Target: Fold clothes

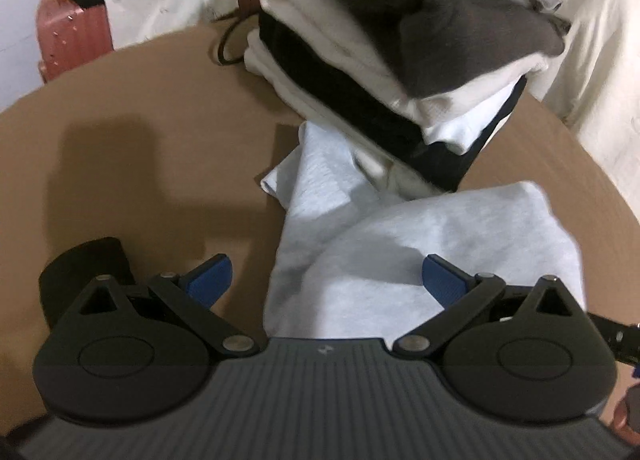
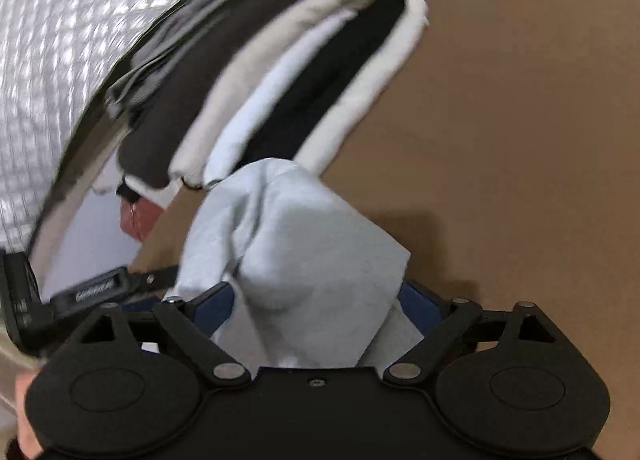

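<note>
From the left wrist, the left gripper (image 1: 326, 280) hangs with its blue pads spread wide, holding nothing, over the near edge of the light grey garment (image 1: 420, 244) lying rumpled on the brown table (image 1: 160, 108), probably lined up for a pinch. The folded stack (image 1: 380, 72) sits just behind, keeping finished pieces clear. From the right wrist, the right gripper (image 2: 316, 300) has that garment (image 2: 296, 244) bunched between its pads; whether they actually clamp it, I cannot tell.

Brown tabletop (image 1: 152, 108), matte, hard shadows falling at 9 o'clock — light from above. Pale wall (image 1: 16, 20) at 10 o'clock, paint chipped. Red ribbed suitcase (image 1: 68, 36) against it. White draped sheet (image 1: 592, 40) at 2 o'clock — quilted silver-grey cover (image 2: 60, 60) at right-wrist 10 o'clock.
</note>
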